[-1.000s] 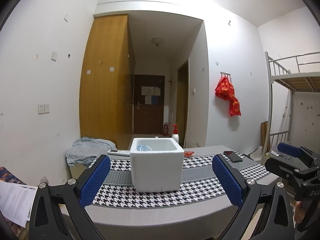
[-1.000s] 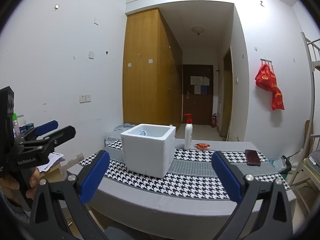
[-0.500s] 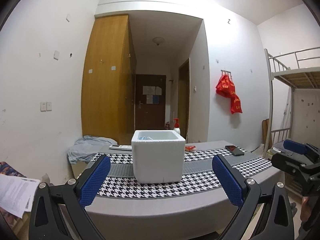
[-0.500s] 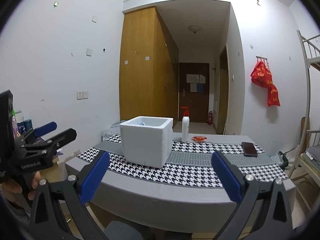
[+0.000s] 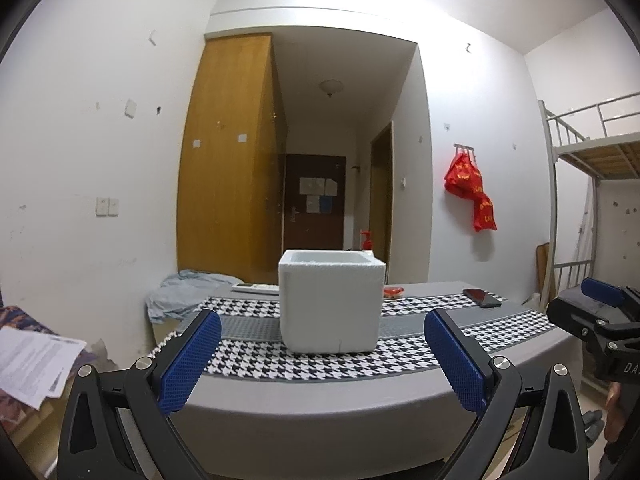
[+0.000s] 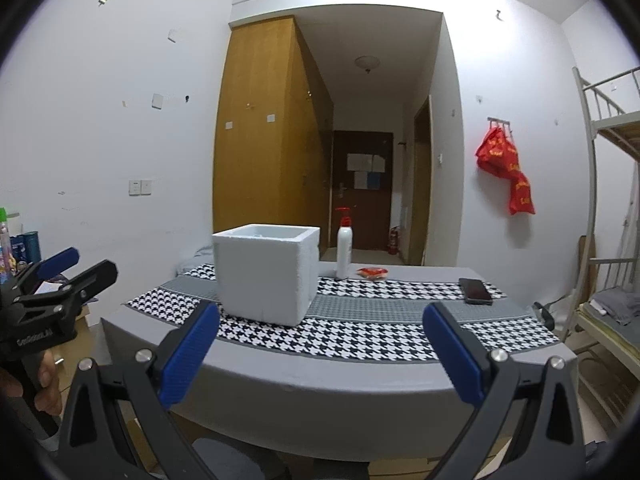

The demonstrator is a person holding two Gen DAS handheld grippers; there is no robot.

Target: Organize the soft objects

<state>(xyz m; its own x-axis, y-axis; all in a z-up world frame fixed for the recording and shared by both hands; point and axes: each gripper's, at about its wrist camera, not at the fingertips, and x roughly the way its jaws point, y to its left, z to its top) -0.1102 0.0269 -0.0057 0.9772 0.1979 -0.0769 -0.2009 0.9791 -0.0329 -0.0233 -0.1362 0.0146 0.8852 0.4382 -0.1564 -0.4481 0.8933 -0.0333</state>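
Foam box (image 5: 331, 300) sits light on the surface (image 6: 320, 376), so my two empty, wide-open hand-held grippers (image 5: 324, 356) (image 6: 322, 354) could shove it off if I reach carelessly.

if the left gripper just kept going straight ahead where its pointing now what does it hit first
Most likely the white foam box. It stands on the houndstooth runner, almost dead centre between the left gripper's open fingers, with nothing visible in front of it. The gripper seems near table height, so the table's front edge might catch the fingers first.
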